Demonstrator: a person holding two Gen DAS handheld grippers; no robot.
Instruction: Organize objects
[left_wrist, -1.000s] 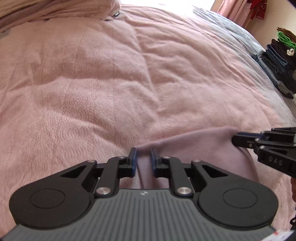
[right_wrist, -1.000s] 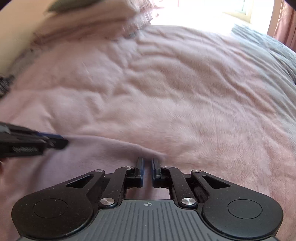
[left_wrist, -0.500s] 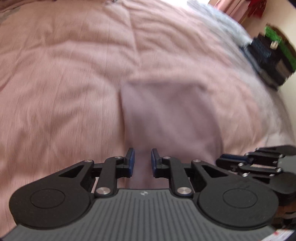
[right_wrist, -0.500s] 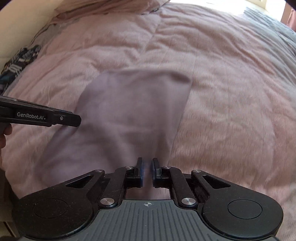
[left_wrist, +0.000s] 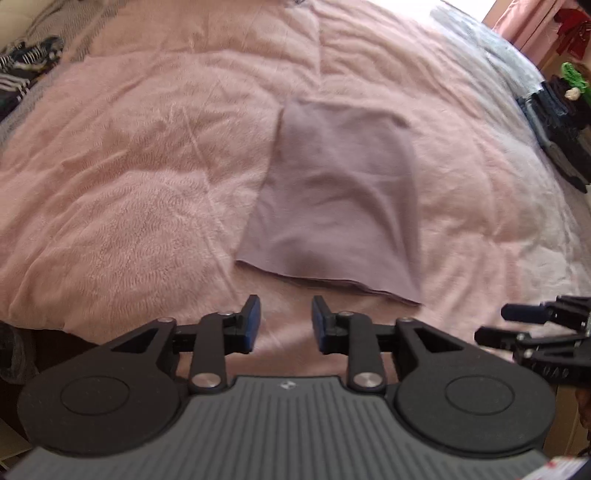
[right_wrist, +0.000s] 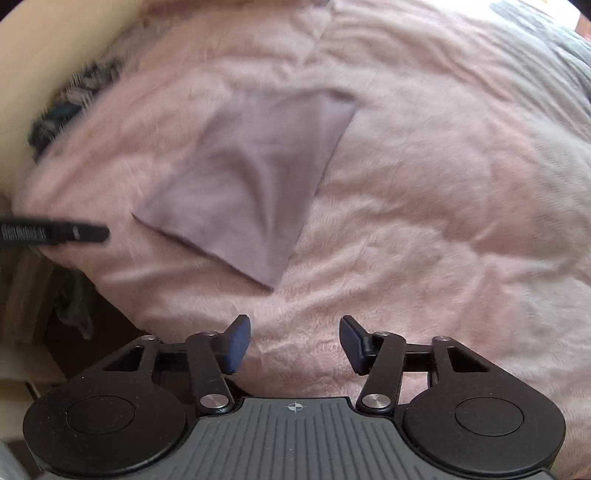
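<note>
A folded mauve cloth (left_wrist: 340, 206) (right_wrist: 255, 177) lies flat on the pink bedspread (left_wrist: 147, 166) (right_wrist: 424, 184). My left gripper (left_wrist: 285, 325) hangs just short of the cloth's near edge, its jaws opening with nothing between them. My right gripper (right_wrist: 294, 341) is above bare bedspread, off the cloth's near right corner, its jaws also opening wide and empty. Each gripper shows in the other's view: the right gripper (left_wrist: 517, 325) at the right edge, the left gripper (right_wrist: 74, 234) at the left edge.
A stack of dark folded clothes (left_wrist: 557, 122) with something green on top sits at the bed's right side. Striped dark fabric (left_wrist: 26, 70) (right_wrist: 70, 107) lies at the far left corner. The bed's near left edge drops to a dark gap (right_wrist: 74, 306).
Both grippers let go of the cloth and pulled back and up from it. The cloth now lies folded flat on the bed, and both sets of jaws have spread apart.
</note>
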